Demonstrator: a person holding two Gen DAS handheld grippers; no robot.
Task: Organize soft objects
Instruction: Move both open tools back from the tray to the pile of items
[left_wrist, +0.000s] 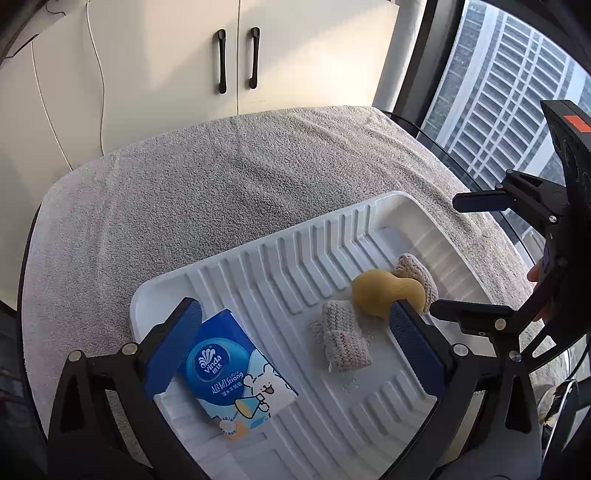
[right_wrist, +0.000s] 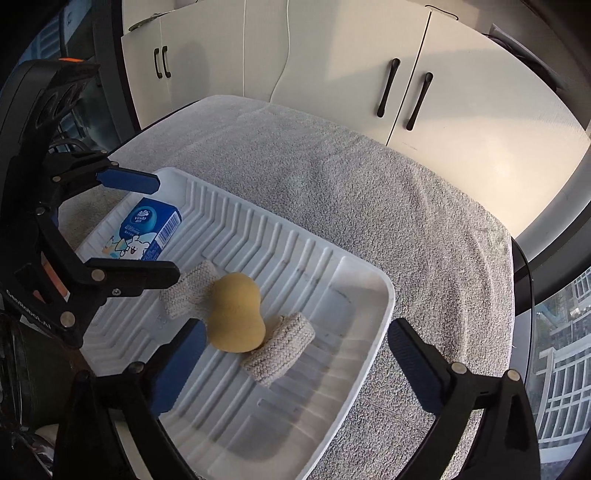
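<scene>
Left gripper (left_wrist: 295, 343): your fingers are spread wide over the white ribbed tray (left_wrist: 280, 266), holding nothing.
Tissue pack (left_wrist: 236, 373): at 7 o'clock in the tray.
Yellow sponge (left_wrist: 384, 291): at 3 o'clock, lying between two knitted pads (left_wrist: 345, 339).
Right gripper (right_wrist: 295, 354): your fingers are spread, empty.

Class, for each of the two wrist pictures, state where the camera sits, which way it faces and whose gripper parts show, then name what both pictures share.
Left wrist: on the left gripper, facing the cabinets across the white ribbed plastic tray; own open blue-padded fingers, plus the right gripper.
Right wrist: on the right gripper, facing the cabinets; own open fingers, left gripper at left.
Shared: tray, blue tissue pack, yellow gourd-shaped sponge.
</scene>
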